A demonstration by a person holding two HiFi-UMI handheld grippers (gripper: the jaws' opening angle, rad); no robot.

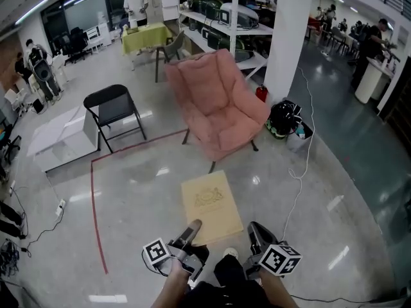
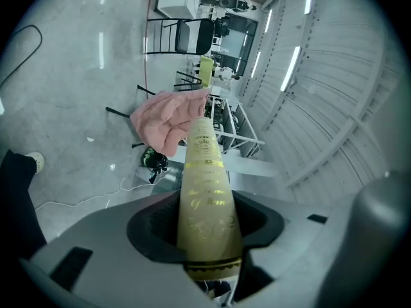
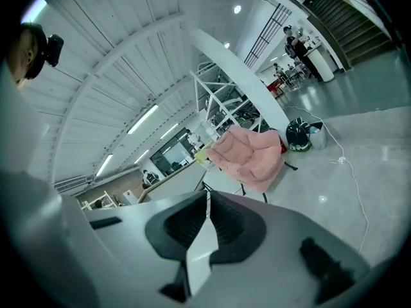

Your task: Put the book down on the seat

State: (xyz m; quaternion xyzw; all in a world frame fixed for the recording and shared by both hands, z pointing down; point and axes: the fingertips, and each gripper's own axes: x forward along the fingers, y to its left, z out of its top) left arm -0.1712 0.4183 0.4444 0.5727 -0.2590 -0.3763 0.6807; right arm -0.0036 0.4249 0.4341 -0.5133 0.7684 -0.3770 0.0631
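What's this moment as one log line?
left tool: shut on book | right tool: shut, empty | pink armchair: ahead, seat bare | book: not yet down

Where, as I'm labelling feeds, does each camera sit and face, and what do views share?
Head view: on the person's head, steeply down at floor, book, pink armchair; forearms, left gripper, right gripper show.
Left gripper view: rides it, along jaws shut on the book toward the armchair; a leg shows.
Right gripper view: rides it, jaws together, empty, tilted at ceiling.
All share the armchair.
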